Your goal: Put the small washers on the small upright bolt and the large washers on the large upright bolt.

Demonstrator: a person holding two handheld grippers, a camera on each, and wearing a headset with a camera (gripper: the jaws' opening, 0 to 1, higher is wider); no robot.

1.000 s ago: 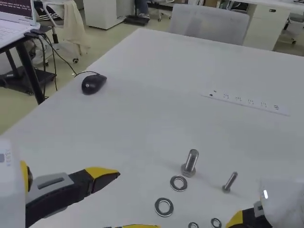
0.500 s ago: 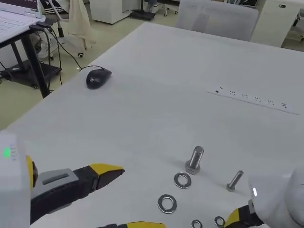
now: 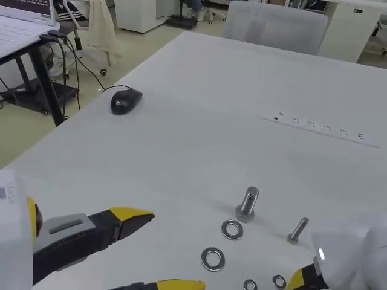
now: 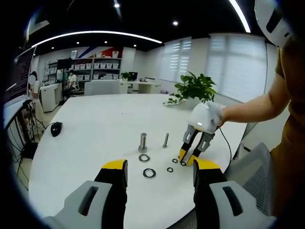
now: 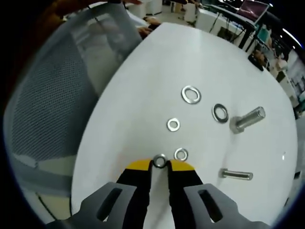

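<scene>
Near the small bolt (image 5: 236, 174), on the tabletop (image 5: 157, 62), my right claw (image 5: 159, 164) is clenched on a small washer (image 5: 155, 161); my left claw (image 4: 159, 165) hangs spread and empty. Such a thin pinch could flick it loose when I lift.

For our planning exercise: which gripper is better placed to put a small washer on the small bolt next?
Right, likely. The right gripper pinches a small washer, with the small bolt close by; the left gripper hangs open, farther back from the parts.

Shiny metal washers (image 3: 212, 258) and bolts (image 3: 248, 202) stand on a smooth matt white table (image 3: 181, 151).
</scene>
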